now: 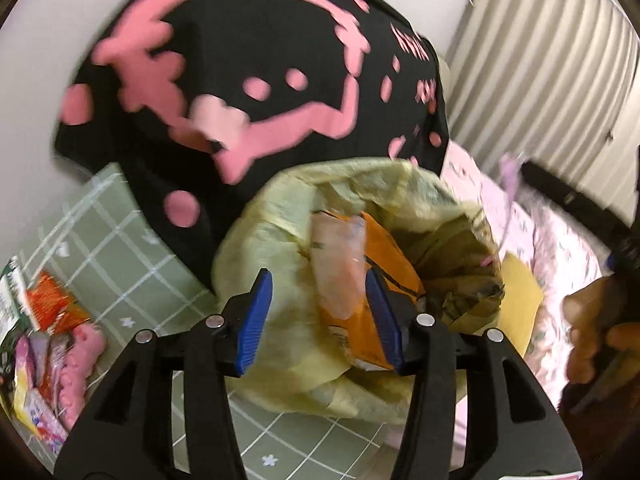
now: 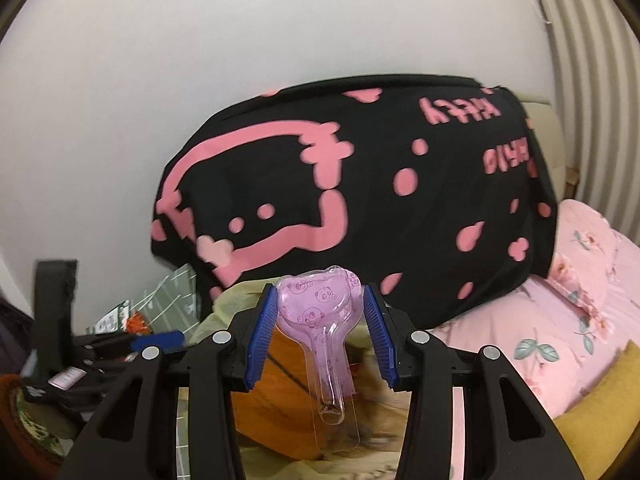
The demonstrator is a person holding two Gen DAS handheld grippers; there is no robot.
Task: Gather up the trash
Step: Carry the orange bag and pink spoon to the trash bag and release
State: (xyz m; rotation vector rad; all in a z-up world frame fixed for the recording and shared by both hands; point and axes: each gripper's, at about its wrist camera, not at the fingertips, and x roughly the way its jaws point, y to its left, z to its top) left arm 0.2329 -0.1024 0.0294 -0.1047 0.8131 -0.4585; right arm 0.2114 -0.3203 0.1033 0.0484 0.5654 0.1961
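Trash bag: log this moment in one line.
left gripper open over trash bag, orange wrapper inside | right gripper open, purple plastic pack between fingers | wrappers remain on bed

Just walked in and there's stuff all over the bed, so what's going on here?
A person with a claw in each hand is clearing trash into a yellowish bag on the bed. The left claw is open over the bag's mouth, an orange wrapper between its fingers. The right claw is open too, with a pink plastic blister pack between its fingers above the bag. More wrappers lie on the green checked sheet.
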